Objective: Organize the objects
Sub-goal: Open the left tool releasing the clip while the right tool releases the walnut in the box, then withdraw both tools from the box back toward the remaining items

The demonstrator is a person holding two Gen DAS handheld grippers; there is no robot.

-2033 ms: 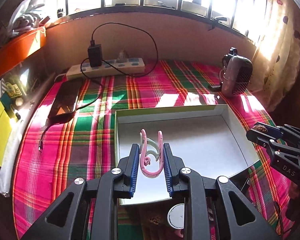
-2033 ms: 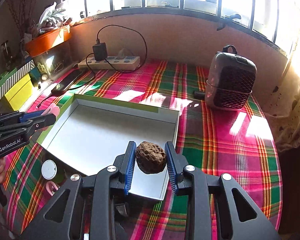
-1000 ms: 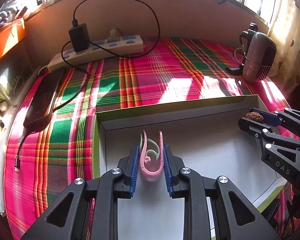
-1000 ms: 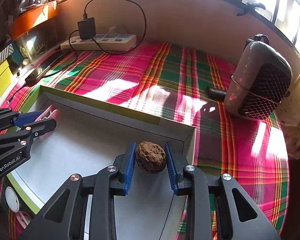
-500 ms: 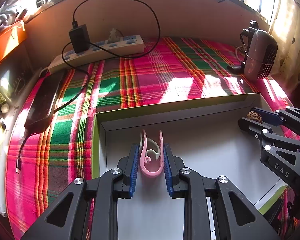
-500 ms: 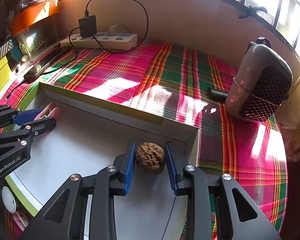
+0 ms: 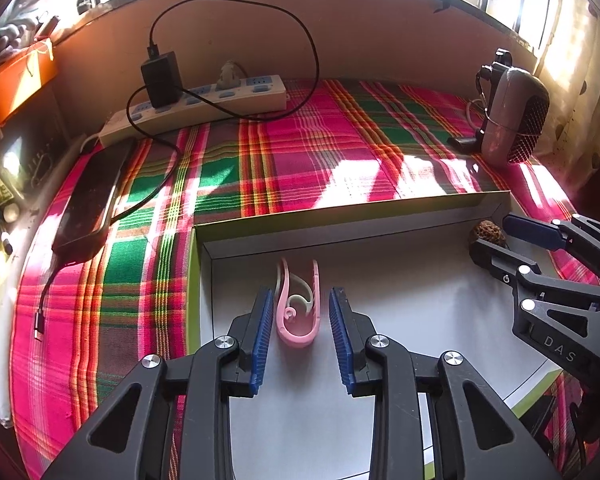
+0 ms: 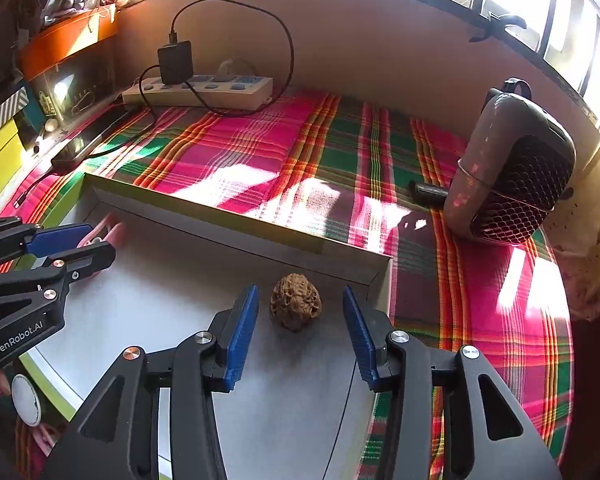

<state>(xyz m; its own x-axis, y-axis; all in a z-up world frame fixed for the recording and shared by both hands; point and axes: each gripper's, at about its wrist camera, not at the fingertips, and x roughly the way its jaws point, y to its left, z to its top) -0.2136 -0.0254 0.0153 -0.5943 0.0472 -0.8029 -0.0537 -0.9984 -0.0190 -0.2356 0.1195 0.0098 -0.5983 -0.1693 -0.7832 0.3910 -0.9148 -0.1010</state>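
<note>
Inside, wrinkled brown walnut (image 8: 296, 302); curled pink clip (image 7: 298, 312)

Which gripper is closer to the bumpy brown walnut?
The right gripper. Its just-opened jaws stand on either side of the walnut, not touching it, on the tray floor. The left gripper is across the tray, around the pink clip.

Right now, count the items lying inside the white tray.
2. A pink clip lies near the tray's left wall between the open left gripper; a walnut sits near its far right corner. None seem hidden.
</note>
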